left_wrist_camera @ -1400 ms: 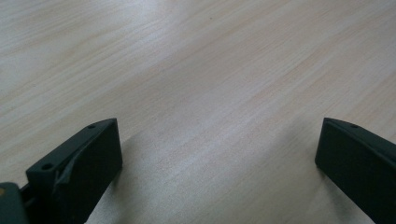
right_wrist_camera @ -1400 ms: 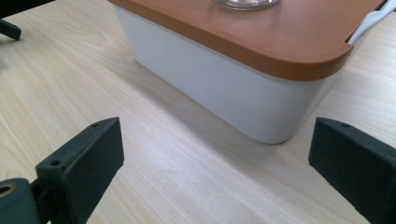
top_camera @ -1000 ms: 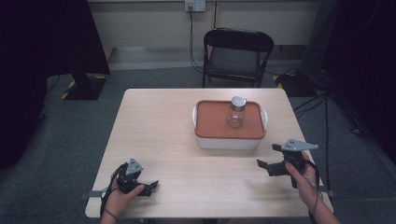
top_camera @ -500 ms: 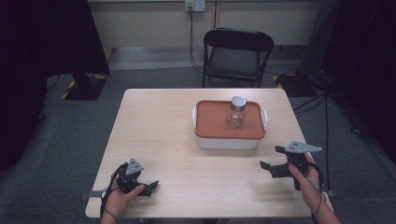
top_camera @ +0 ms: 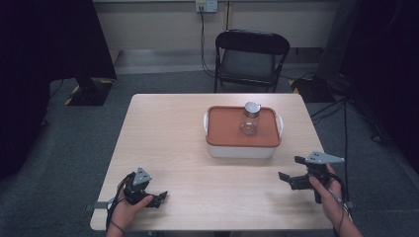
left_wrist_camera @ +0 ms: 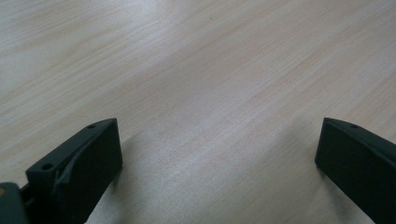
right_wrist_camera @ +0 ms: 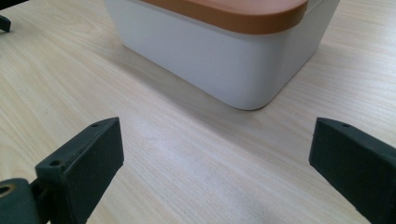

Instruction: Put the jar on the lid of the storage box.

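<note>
Where high view has jar point(top_camera: 250, 117), right tongs point(right_wrist_camera: 217, 158) facing box point(right_wrist_camera: 219, 51).

Tabletop point(top_camera: 197, 128): pale wood grain, rectangular, standing on a grey floor.
White box point(top_camera: 239, 149): rests directly on the tabletop, right of centre, toward the far side; rounded corners, orange lid point(top_camera: 225, 128).
Left gripper point(top_camera: 154, 198): rests on the tabletop at the near left corner.
Remaining surface: bare wood, near and far.
</note>
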